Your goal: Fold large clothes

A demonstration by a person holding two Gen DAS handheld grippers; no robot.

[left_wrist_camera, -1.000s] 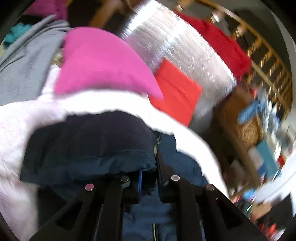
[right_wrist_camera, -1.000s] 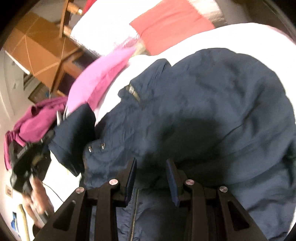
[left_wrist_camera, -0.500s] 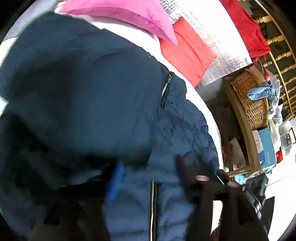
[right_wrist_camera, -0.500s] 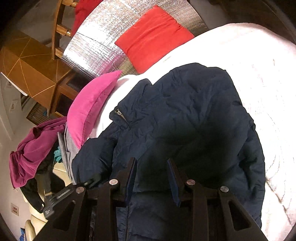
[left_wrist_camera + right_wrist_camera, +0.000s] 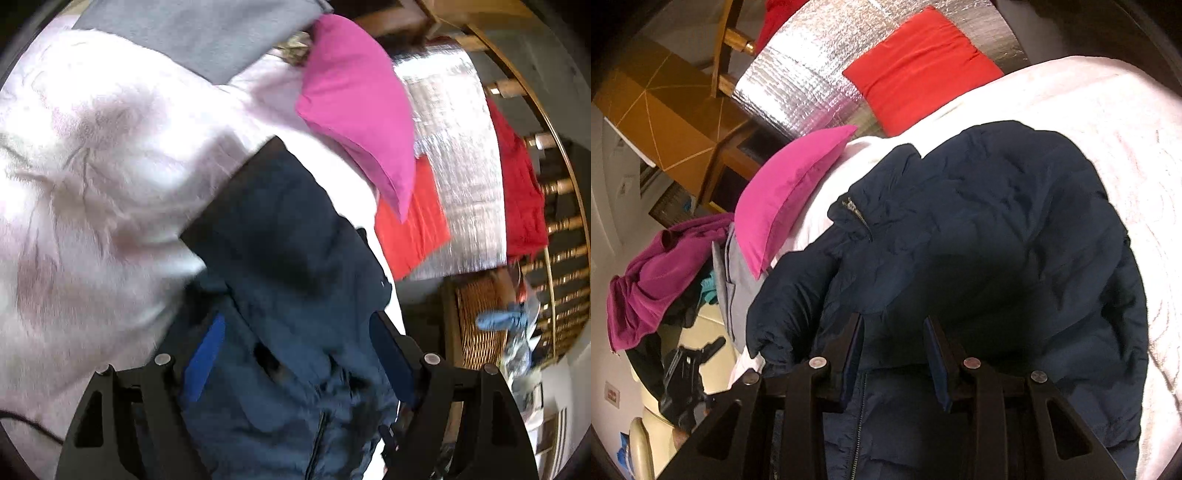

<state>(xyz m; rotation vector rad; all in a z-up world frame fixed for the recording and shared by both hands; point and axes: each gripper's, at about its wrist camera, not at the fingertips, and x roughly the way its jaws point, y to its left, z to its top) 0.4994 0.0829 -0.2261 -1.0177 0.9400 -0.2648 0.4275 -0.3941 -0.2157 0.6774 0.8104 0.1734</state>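
The jacket [image 5: 979, 236] lies spread on the bed [image 5: 1108, 122], directly ahead of and beneath both tools, zipper side up. One sleeve [image 5: 280, 221] lies folded over the body ahead of my left tool [image 5: 295, 354].

Left tool: the jaws are opening. Jacket fabric lies between them, but the pads do not press on it. I treat the sleeve as released.

Right tool [image 5: 894, 354]: the jaws stand partly apart over the front, near the zipper [image 5: 857, 216]. Whether they pinch fabric I cannot tell.

Step in hand, as I judge it: settling the folded sleeve.
1. I back the left tool out straight, so no pad drags the sleeve.
2. I keep the right tool steady to pin the body.
3. I check that the sleeve edge lies parallel to the zipper.

The pillow [image 5: 358, 110] ahead of the left tool is near; I avoid pushing the jacket under it.
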